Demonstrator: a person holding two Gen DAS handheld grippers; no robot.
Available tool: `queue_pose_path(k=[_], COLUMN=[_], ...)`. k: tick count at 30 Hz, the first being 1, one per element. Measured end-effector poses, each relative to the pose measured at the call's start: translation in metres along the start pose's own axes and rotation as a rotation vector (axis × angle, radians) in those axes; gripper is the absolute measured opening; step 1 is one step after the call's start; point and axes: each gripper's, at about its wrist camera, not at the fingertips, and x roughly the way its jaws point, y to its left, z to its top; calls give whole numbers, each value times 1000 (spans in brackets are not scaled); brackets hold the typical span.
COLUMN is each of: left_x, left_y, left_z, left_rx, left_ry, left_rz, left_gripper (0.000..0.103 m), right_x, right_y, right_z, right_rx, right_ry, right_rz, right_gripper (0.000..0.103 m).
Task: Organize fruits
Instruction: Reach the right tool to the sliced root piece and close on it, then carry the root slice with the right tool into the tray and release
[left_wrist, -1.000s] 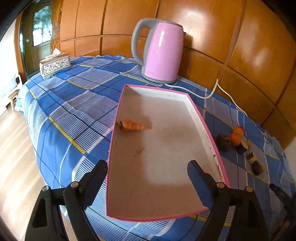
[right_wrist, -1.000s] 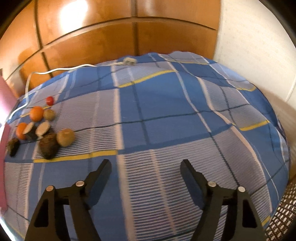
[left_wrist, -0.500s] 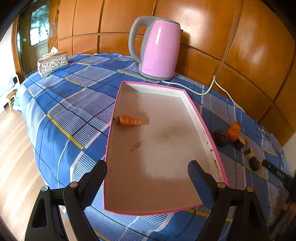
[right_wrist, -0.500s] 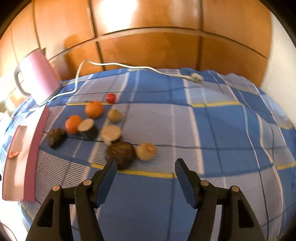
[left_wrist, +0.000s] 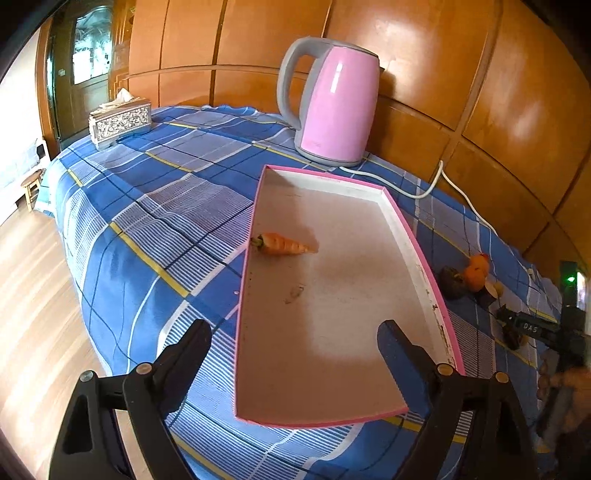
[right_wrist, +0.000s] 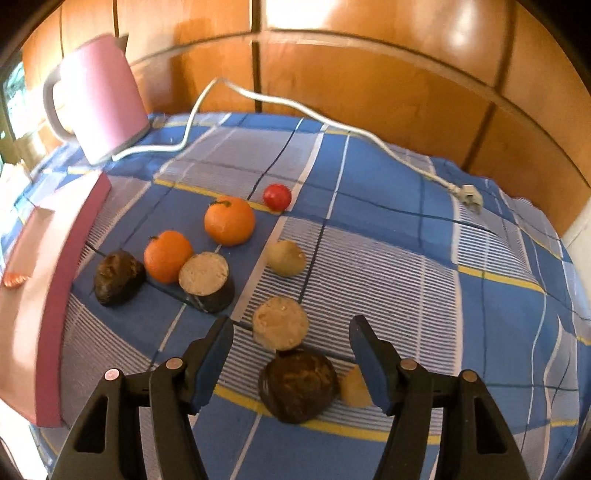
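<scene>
A pink-rimmed tray lies on the blue checked cloth and holds one carrot. My left gripper is open and empty above the tray's near end. In the right wrist view, several fruits lie in a cluster right of the tray: two oranges, a red tomato, dark brown pieces and cut tan-faced pieces. My right gripper is open and empty, its fingers on either side of the near tan and dark pieces.
A pink kettle stands behind the tray, its white cord trailing along the wooden wall to a plug. A tissue box sits at the far left corner. The table edge drops to wooden floor on the left.
My right gripper has swung left and moved in over the fruit cluster, which now sits between its fingers. My left gripper has drawn back slightly from the tray.
</scene>
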Motion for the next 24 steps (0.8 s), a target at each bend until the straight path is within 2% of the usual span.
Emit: queue_pose_path(k=[1, 2, 3, 4, 9, 24], left_x=[0, 0, 1, 2, 4, 4], left_y=[1, 2, 3, 3, 6, 10], left_z=[0, 0, 0, -1, -1, 0], left_rx=[-3, -5, -9, -13, -25, -46], left_ry=[-2, -2, -1, 1, 6, 8], left_rz=[4, 7, 9, 11, 18, 28], left_gripper=[92, 92, 93, 93, 93, 94], right_x=[4, 9, 11, 13, 9, -26], right_y=[2, 3, 4, 5, 10, 10], right_z=[0, 0, -1, -1, -3, 7], right_rx=[-6, -13, -20, -27, -58, -34], right_ry=[13, 26, 32, 38, 2, -118], right_rz=[-3, 2, 6, 5, -11, 8], right_gripper=[65, 59, 40, 35, 35, 35])
